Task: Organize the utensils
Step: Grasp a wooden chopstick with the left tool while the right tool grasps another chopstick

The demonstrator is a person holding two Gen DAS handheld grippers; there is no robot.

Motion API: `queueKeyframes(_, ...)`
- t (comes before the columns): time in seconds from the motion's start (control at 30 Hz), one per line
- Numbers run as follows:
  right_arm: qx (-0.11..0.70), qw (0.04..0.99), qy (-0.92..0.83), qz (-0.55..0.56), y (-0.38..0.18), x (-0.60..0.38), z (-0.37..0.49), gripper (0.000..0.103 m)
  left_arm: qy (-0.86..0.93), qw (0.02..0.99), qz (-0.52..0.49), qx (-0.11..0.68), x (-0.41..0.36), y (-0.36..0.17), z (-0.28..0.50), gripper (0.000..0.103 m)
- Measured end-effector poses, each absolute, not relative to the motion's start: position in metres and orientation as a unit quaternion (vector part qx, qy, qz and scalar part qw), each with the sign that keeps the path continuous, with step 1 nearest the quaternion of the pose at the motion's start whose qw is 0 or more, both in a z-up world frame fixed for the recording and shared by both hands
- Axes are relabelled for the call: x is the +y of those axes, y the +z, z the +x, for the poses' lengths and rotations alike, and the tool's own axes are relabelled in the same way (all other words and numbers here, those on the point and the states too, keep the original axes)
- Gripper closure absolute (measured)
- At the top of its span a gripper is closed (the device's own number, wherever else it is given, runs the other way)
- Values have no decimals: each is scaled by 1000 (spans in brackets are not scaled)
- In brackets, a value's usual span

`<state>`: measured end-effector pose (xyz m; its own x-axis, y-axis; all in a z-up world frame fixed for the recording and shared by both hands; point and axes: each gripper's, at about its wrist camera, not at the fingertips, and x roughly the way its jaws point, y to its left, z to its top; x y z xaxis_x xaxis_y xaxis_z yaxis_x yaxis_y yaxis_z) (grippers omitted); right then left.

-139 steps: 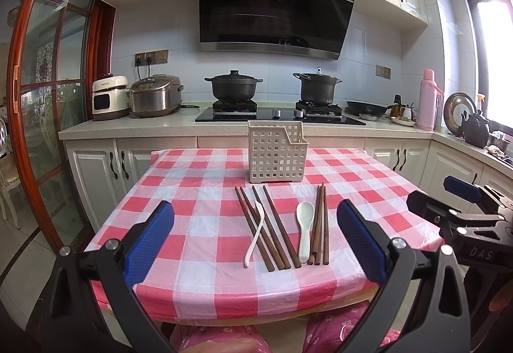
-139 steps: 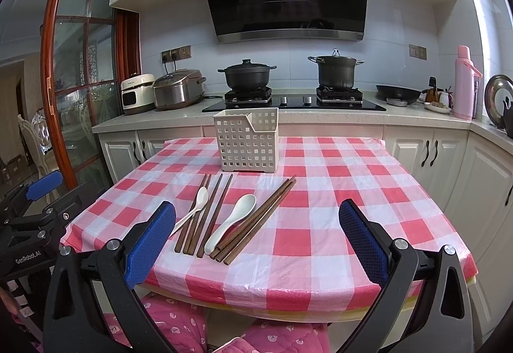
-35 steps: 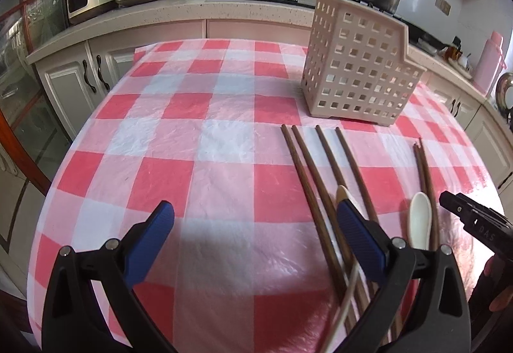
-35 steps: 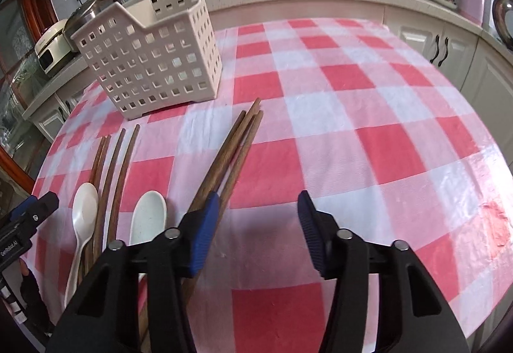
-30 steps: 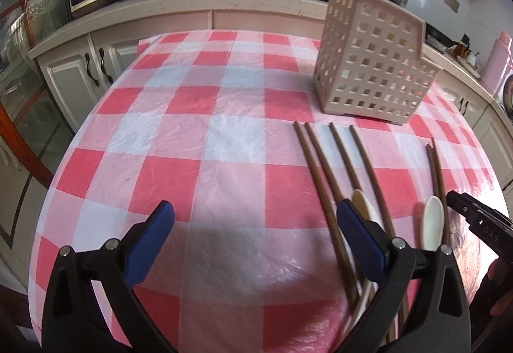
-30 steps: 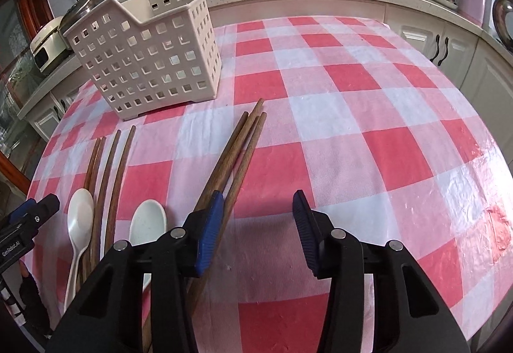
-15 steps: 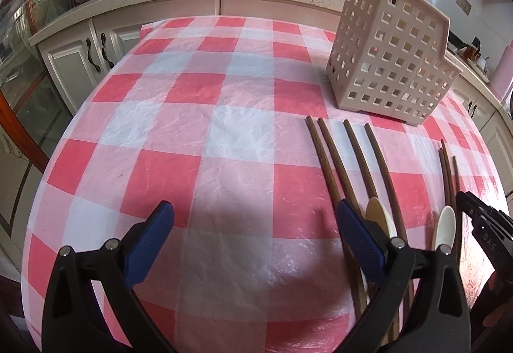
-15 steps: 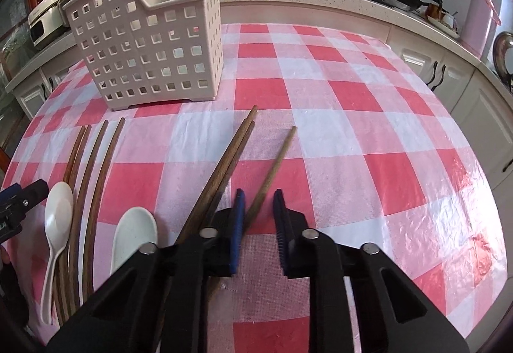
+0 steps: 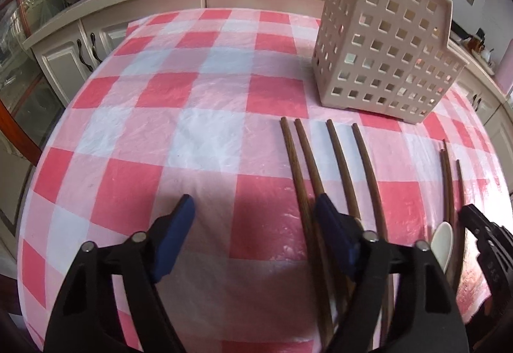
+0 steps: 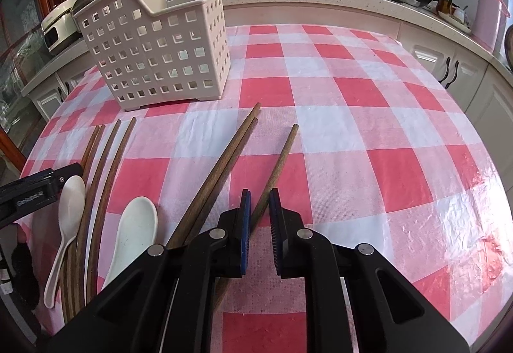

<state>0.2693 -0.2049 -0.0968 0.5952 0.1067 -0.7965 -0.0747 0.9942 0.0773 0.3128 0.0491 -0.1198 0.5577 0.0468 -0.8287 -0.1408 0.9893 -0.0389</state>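
- One chopstick [image 10: 278, 165] now lies splayed off its two neighbours [image 10: 221, 173], and my right gripper [image 10: 258, 208] has just closed its jaws nearly together around its near end, so I judge the first pickup is on.
- My left gripper [image 9: 253, 218] has just narrowed, jaws apart, gripping nothing I can see, by the left chopsticks [image 9: 336, 167].
- Nothing is in the basket [image 10: 160, 45] yet; both spoons [image 10: 136, 224] lie on the tablecloth [image 10: 368, 141].
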Motion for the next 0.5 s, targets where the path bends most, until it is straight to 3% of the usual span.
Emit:
queueKeyframes(0.27,453,889,68,20,-97,-210,267,89,69,876,-32,477,41,-121,315,35)
queueKeyframes(0.5,459,886,69,-12,-96,-203,270,89,46,880,-16,472,33,-117,315,71)
